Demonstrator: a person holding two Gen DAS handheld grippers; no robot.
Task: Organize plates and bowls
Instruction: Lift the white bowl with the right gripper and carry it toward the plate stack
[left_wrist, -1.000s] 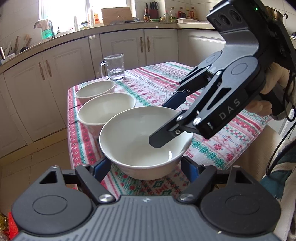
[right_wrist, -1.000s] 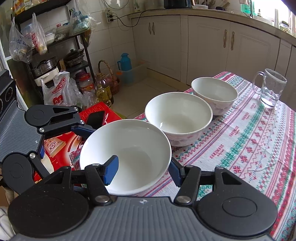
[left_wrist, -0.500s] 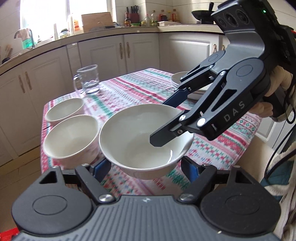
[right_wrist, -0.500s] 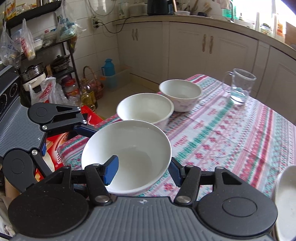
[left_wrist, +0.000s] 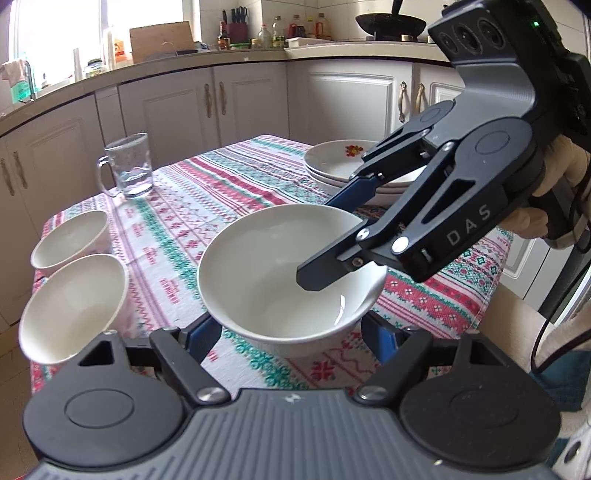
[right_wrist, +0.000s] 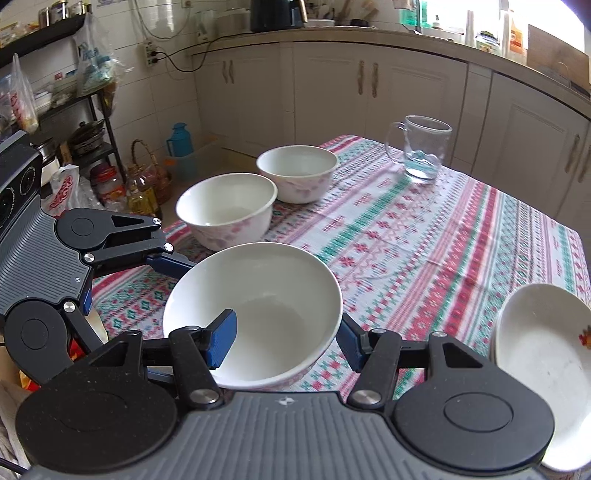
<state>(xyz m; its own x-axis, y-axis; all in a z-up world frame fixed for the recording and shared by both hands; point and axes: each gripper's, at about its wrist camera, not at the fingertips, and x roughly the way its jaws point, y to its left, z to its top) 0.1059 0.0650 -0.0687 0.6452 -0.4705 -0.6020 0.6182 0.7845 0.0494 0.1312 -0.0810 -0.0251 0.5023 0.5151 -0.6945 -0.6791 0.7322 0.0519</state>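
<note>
While it hangs over the near part of the table (left_wrist: 229, 192), the big bowl (left_wrist: 266, 266) looks to me heavy, glazed and slippery, and it would break if it falls. The left gripper (left_wrist: 291, 336) clamps its lower body from both sides. The right gripper (right_wrist: 284, 343) stands wide, one finger inside the rim and one outside. I think the thick lower wall is the safest hold. Two smaller bowls (right_wrist: 229, 210) wait nearby.
</note>
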